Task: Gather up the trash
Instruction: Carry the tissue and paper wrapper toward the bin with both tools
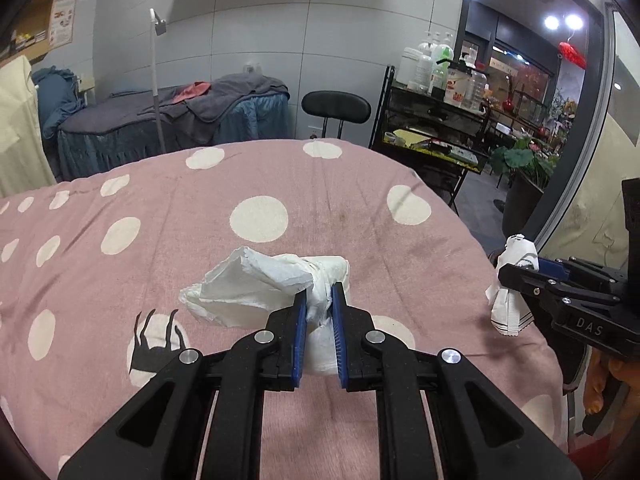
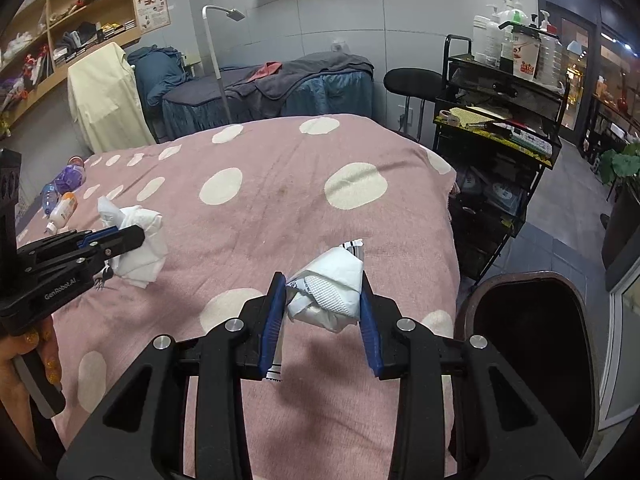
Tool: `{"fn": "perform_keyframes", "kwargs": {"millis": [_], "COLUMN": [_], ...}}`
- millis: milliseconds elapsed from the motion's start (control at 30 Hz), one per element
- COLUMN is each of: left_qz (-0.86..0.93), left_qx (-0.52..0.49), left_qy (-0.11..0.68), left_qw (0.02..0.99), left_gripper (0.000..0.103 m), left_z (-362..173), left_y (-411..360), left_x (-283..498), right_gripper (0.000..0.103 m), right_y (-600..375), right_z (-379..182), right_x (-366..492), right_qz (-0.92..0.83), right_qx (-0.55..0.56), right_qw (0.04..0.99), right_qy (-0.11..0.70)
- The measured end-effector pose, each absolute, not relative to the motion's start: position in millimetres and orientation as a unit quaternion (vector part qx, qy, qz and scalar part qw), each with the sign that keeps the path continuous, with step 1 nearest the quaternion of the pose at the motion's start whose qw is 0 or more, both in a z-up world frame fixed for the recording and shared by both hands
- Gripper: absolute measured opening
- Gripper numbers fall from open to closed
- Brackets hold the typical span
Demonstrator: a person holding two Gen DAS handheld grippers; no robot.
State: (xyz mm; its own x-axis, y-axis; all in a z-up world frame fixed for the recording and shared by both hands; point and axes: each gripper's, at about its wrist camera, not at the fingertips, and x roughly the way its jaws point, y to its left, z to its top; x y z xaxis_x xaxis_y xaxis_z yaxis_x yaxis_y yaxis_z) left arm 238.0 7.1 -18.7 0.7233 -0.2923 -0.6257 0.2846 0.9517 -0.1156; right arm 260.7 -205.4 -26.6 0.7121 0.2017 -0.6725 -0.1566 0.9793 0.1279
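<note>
Gripping, left gripper: clenched on one crumpled tissue.
Right gripper: grasping one white wrapper wad.
Bottles on bedspread: three.
Bin: one.

Your left gripper points forward with its blue-padded fingers drawn close together, clamping white material between the pads. Your right gripper also points forward, level with the left and to its right; its fingers stand wider apart yet press against a white bundle on both sides. Your left hand wraps the left gripper's handle from below.
</note>
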Motion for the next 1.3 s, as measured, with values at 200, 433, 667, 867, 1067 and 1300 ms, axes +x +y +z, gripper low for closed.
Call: {"fn": "perform_keyframes", "kwargs": {"millis": [200, 433, 667, 867, 1067, 1300], "left_qz": [-0.153, -0.151, -0.154, -0.168, -0.189, -0.215], "left_qx": [-0.031, -0.04, -0.043, -0.049, -0.045, -0.042], "left_qy": [0.319, 0.305, 0.293, 0.285, 0.278, 0.274], "left_qw": [0.935, 0.939, 0.943, 0.943, 0.941, 0.936], "left_gripper": [0.012, 0.012, 0.012, 0.012, 0.012, 0.012], "left_z": [-9, -8, -6, -2, 1, 3], "left_y": [13, 8, 2, -9, -26, -50], "left_x": [209, 185, 164, 152, 145, 140], "right_gripper": [0.036, 0.036, 0.036, 0.036, 0.036, 0.036], "right_y": [-215, -229, -246, -261, -285, -315], "right_z": [-25, -25, -27, -29, -33, -42], "right_x": [239, 215, 195, 181, 171, 163], "right_qz": [0.1, 0.094, 0.082, 0.067, 0.04, 0.002], "right_qx": [0.046, 0.06, 0.072, 0.079, 0.087, 0.098], "right_qw": [0.926, 0.927, 0.929, 0.93, 0.931, 0.93], "right_qy": [0.362, 0.358, 0.355, 0.352, 0.352, 0.355]}}
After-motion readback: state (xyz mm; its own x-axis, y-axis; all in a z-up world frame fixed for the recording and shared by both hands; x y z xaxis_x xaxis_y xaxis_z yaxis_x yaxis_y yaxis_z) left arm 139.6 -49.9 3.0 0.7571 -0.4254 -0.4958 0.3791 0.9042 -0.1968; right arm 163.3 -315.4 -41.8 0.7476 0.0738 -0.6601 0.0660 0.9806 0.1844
